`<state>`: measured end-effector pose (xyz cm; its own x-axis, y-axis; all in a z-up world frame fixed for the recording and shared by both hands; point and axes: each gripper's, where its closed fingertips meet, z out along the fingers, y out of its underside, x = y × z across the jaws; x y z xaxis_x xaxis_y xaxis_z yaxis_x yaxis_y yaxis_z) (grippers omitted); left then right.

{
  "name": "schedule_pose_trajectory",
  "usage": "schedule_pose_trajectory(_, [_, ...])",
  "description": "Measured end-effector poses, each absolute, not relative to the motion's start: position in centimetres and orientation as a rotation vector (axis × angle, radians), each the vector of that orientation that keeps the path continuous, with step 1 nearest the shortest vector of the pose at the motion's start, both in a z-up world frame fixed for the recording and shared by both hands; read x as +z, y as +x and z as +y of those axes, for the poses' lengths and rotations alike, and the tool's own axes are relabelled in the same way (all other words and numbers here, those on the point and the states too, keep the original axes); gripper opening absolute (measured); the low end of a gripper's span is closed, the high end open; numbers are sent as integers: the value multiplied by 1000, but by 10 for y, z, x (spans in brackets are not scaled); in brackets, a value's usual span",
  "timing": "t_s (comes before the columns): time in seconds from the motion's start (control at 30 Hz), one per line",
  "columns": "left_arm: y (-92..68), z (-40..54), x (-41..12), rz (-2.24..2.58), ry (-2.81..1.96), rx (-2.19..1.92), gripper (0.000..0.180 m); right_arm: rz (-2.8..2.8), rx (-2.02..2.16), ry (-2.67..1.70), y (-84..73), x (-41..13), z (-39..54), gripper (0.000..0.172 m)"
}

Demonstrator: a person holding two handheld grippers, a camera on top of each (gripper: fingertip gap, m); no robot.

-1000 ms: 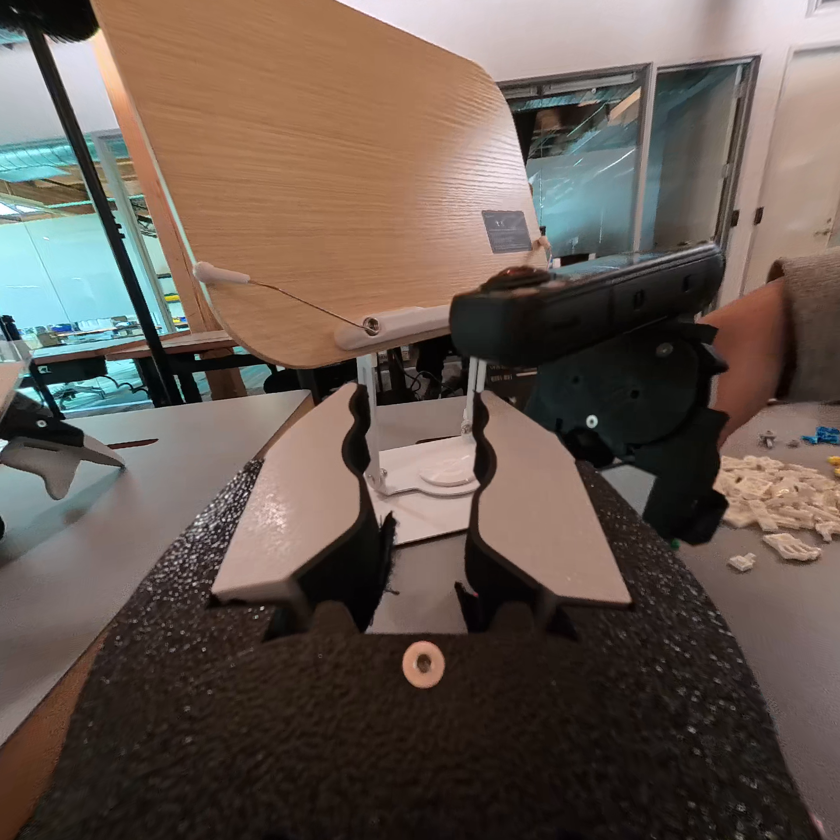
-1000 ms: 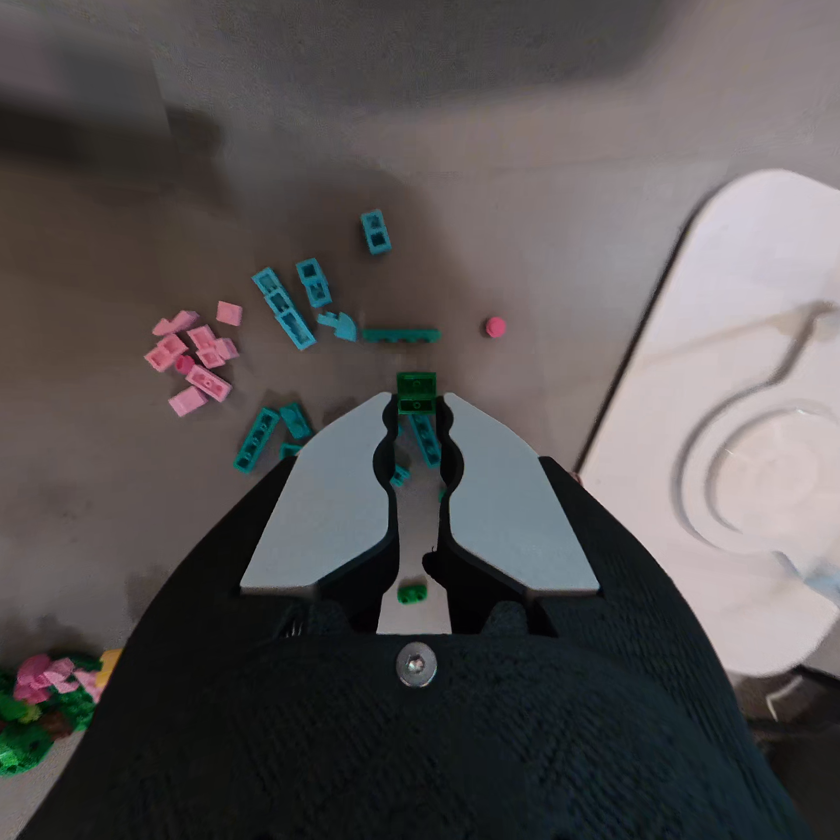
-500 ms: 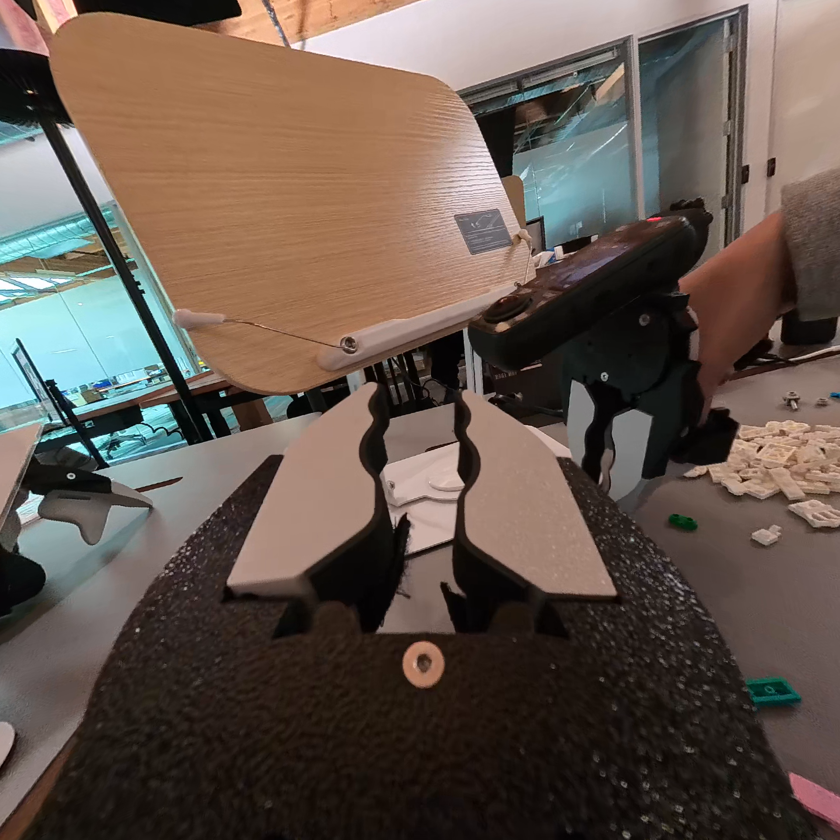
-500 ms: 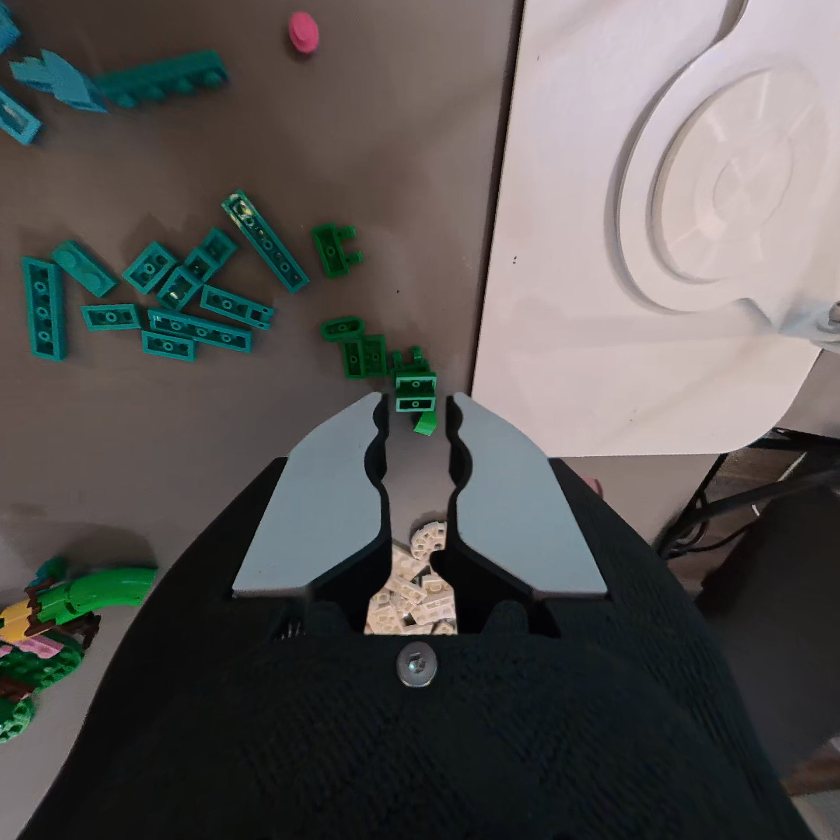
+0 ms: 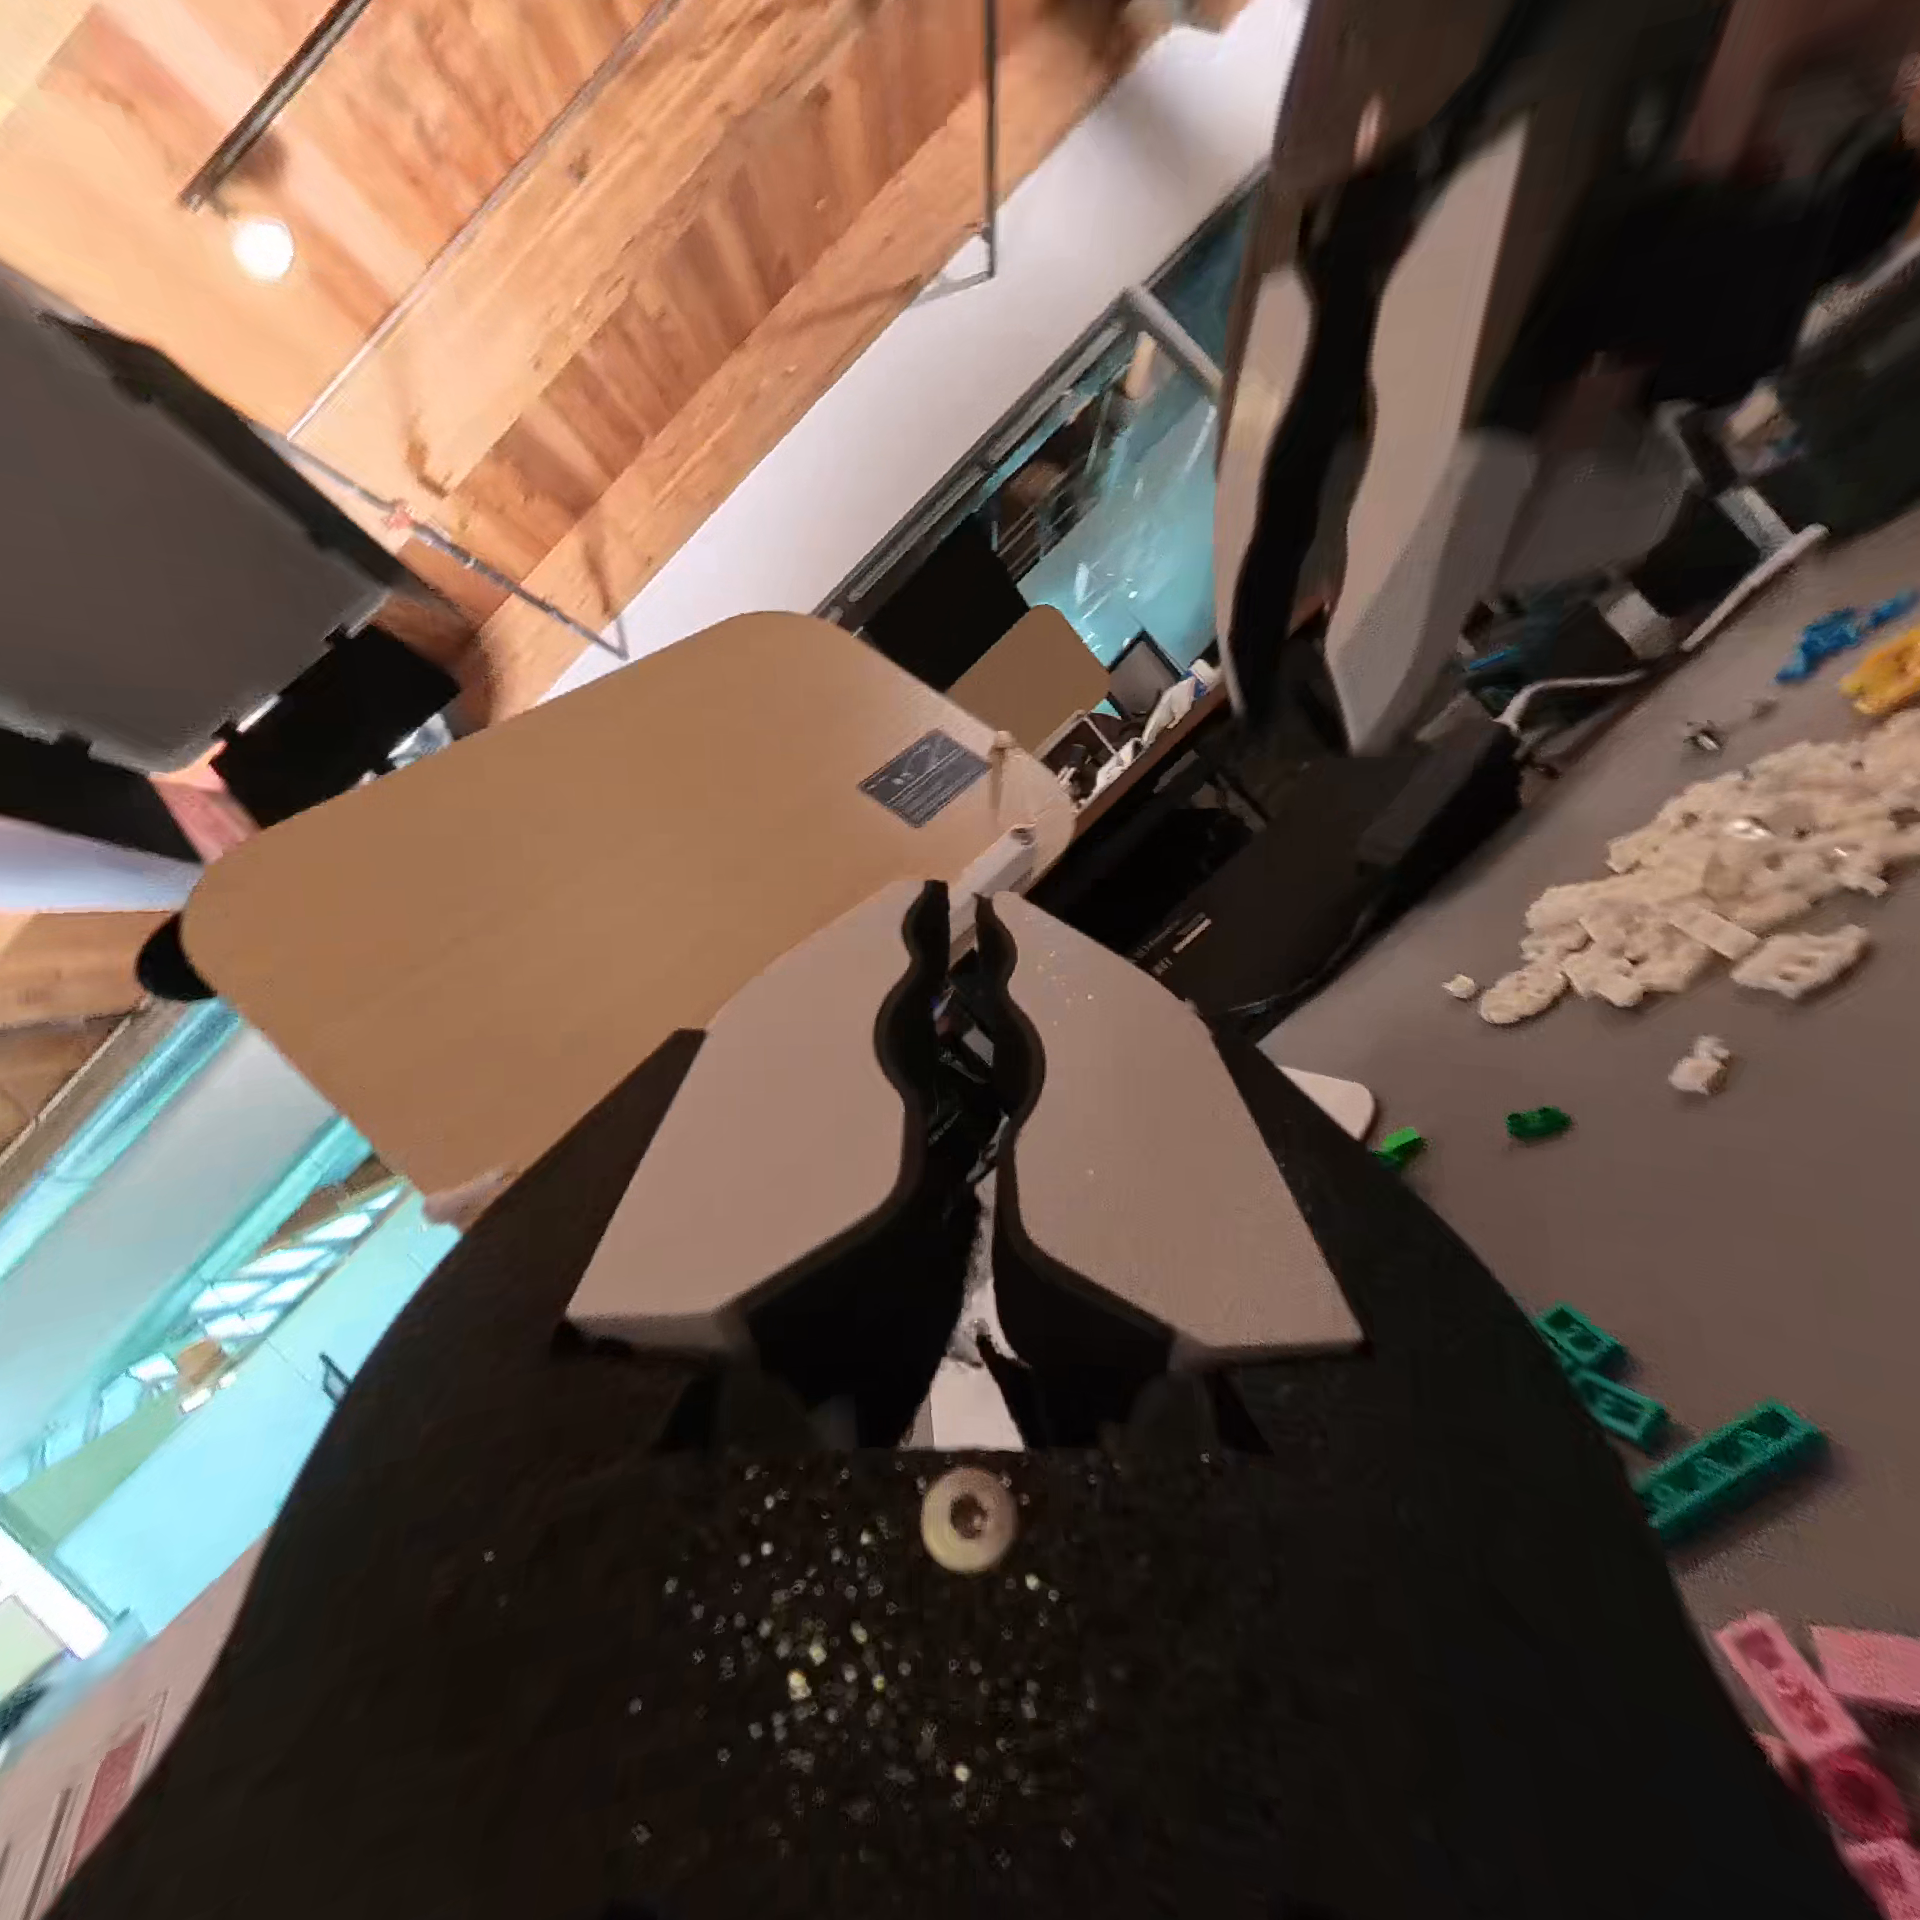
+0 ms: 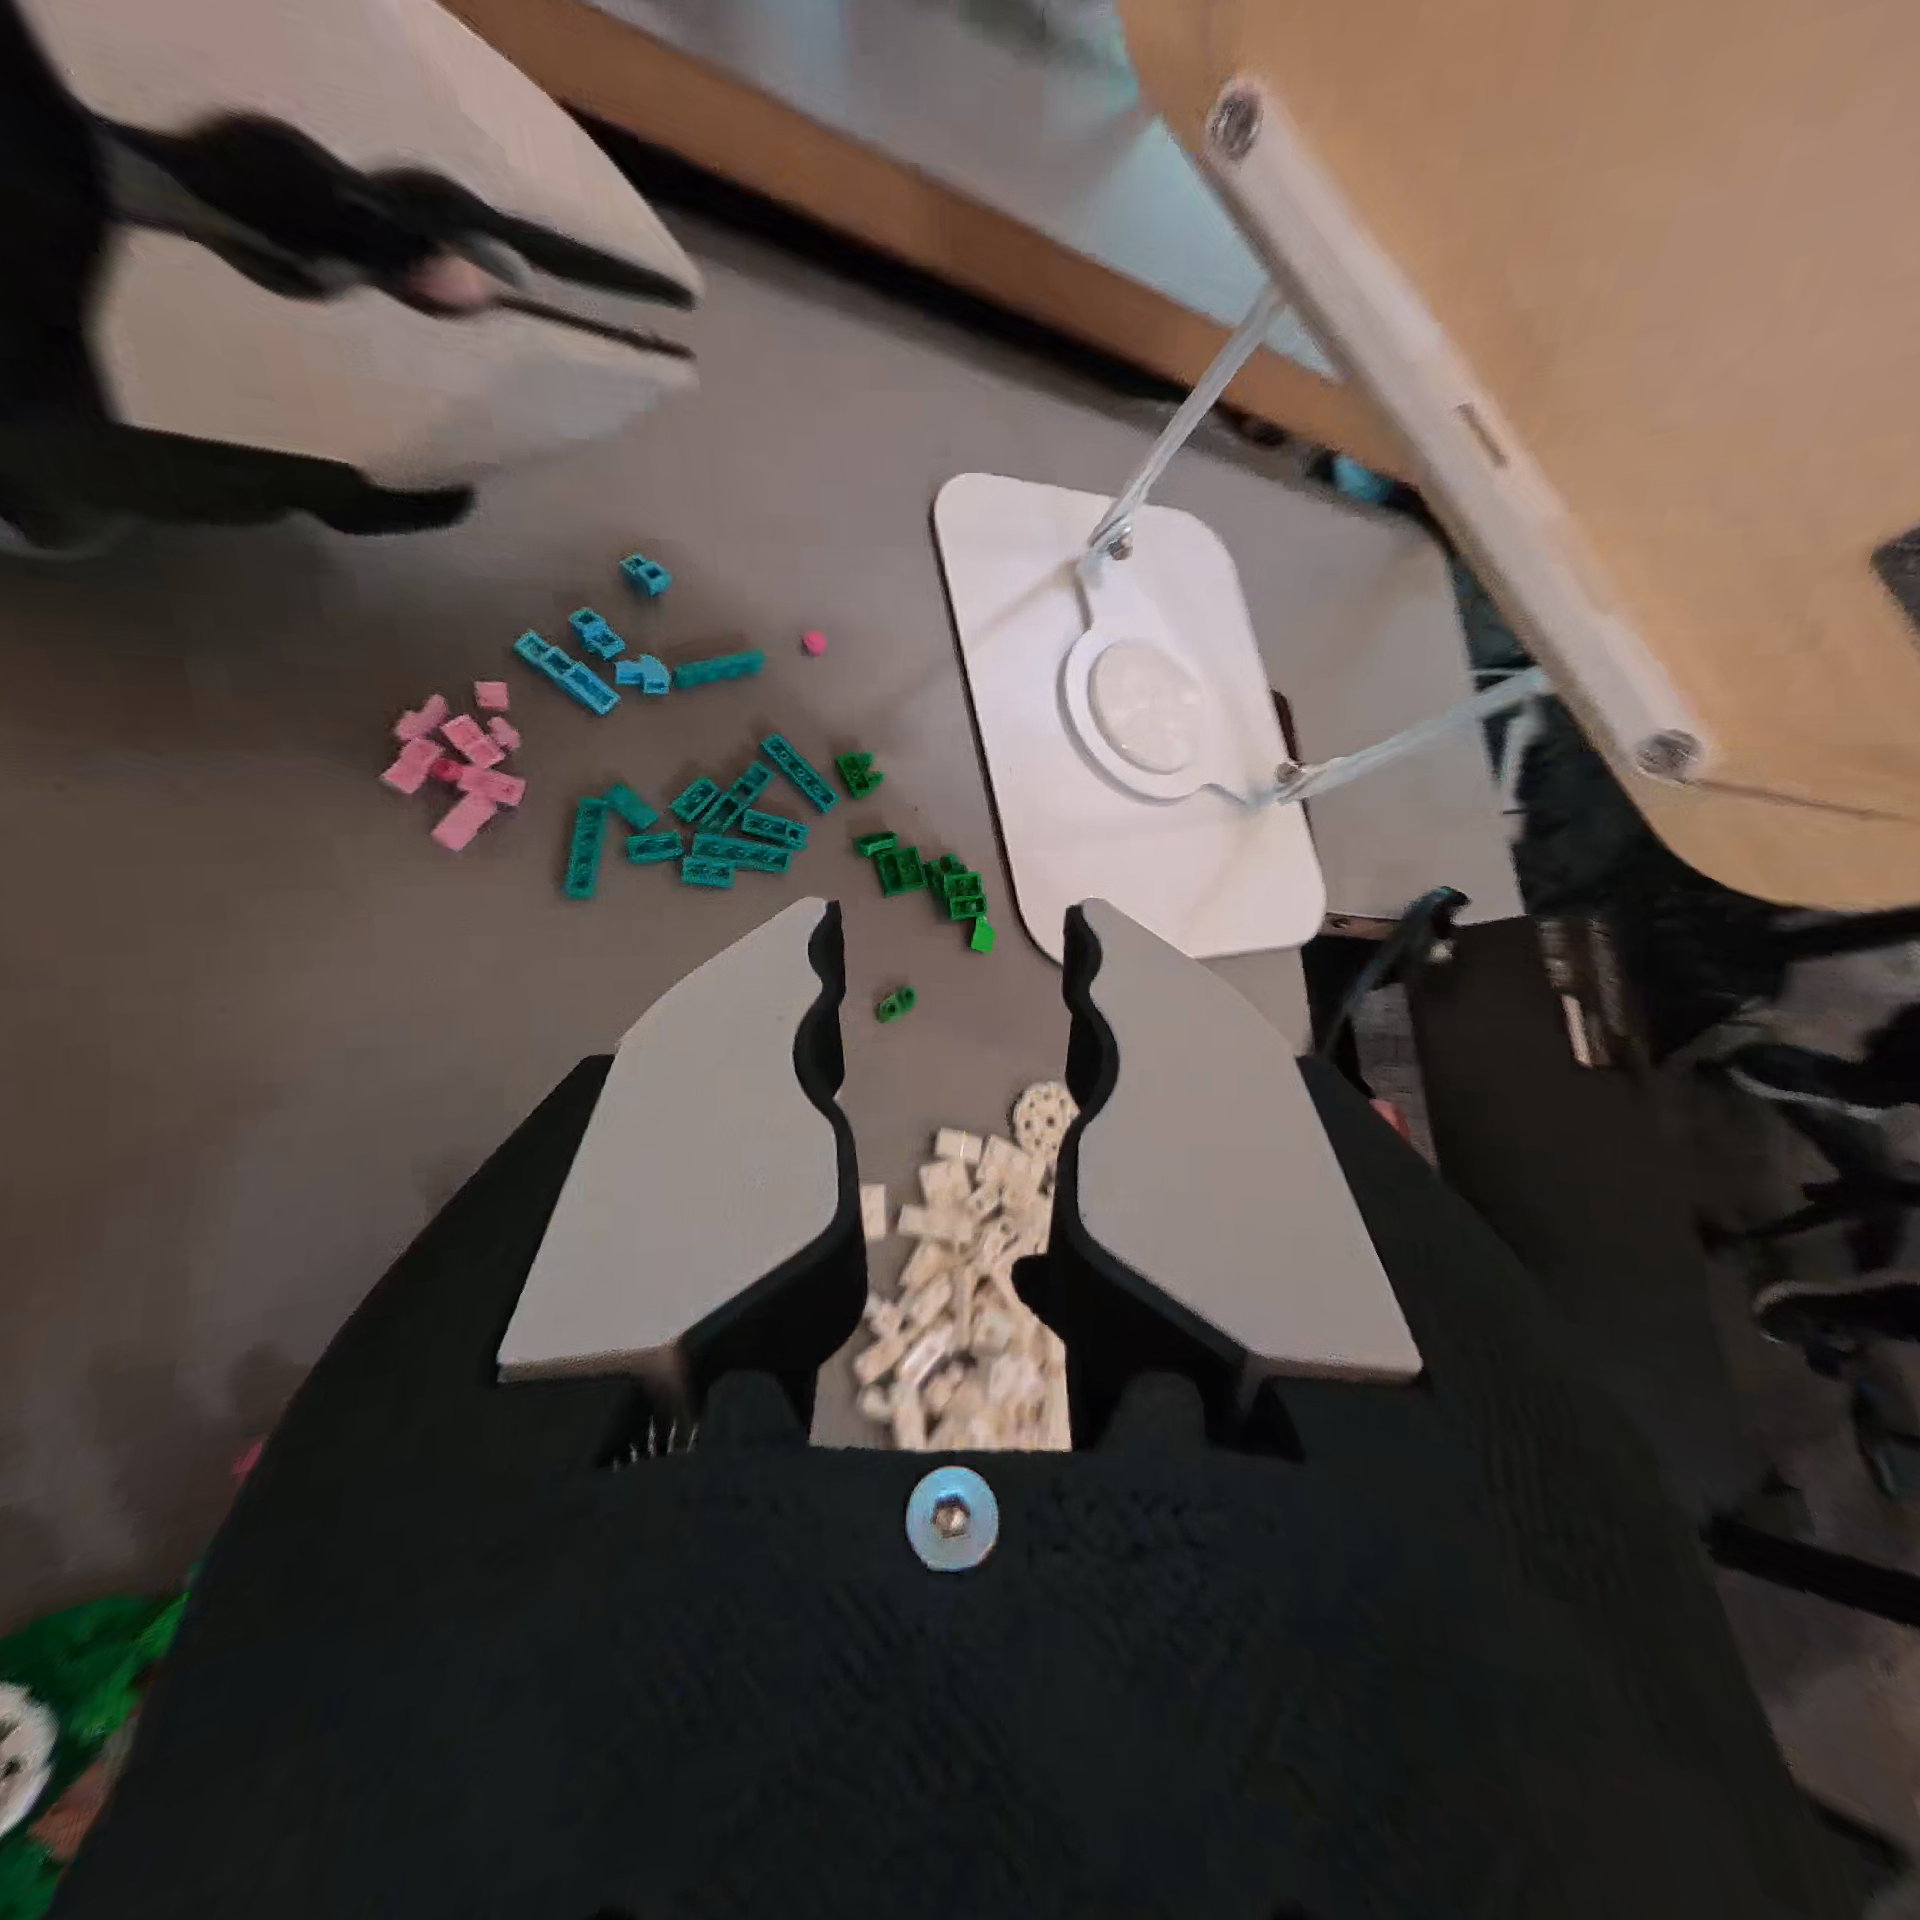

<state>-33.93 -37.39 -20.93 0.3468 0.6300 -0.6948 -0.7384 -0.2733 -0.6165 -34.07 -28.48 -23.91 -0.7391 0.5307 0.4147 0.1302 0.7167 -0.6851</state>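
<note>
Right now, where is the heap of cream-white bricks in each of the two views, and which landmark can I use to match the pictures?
Left wrist view: the heap of cream-white bricks lies on the grey table at the right edge, above the green pieces.
Right wrist view: the same heap shows low in the middle, between the open fingers of the right hand-held gripper, on the table beneath them.
Shared landmark: the tilted wooden board on its white stand.
</note>
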Motion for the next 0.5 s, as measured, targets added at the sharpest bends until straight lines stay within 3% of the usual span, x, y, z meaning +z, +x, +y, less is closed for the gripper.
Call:
schedule_pose_trajectory(0.37, [-287, -327, -231, 275, -1411, 864, 2, -1712, 941, -812, -198, -231, -188, 24])
schedule_pose_trajectory(0.5, [-278, -320, -236, 344, -1427, 892, 1, -1430, 1004, -943, -176, -240, -154, 19])
